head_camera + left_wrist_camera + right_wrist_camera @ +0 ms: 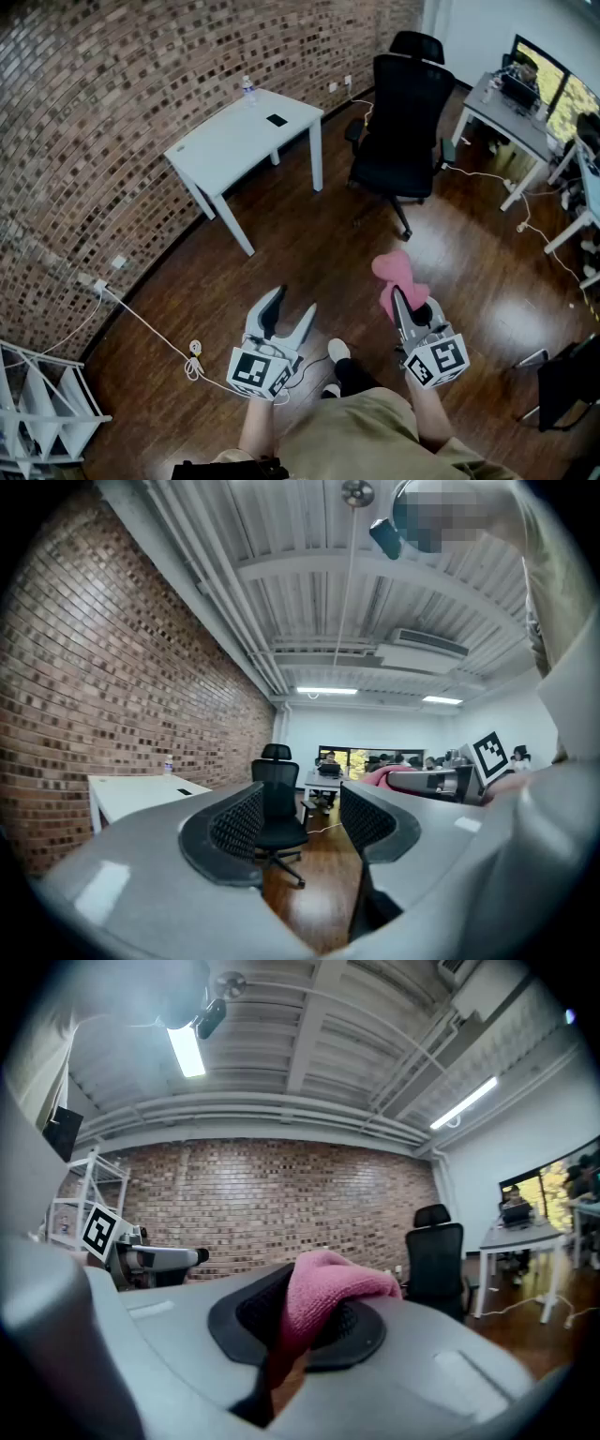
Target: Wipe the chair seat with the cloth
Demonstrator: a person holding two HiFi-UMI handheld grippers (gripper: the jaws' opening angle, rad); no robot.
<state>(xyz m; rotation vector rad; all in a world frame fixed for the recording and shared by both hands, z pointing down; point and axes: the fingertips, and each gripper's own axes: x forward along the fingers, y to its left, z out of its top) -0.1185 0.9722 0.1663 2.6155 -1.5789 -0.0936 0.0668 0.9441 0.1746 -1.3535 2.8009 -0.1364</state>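
Left gripper point(294, 304): jaws wide apart, nothing between them. Right gripper point(406, 300): clamped on pink cloth point(397, 270), above wood floor point(309, 234). Only print is the square marker cubes point(258, 372). Black chair point(408, 103) well ahead, apart from both grippers, near white table point(230, 141).

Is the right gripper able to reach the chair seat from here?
Probably not yet: the right gripper, shut on the pink cloth, is well short of the chair seat; open floor lies between.
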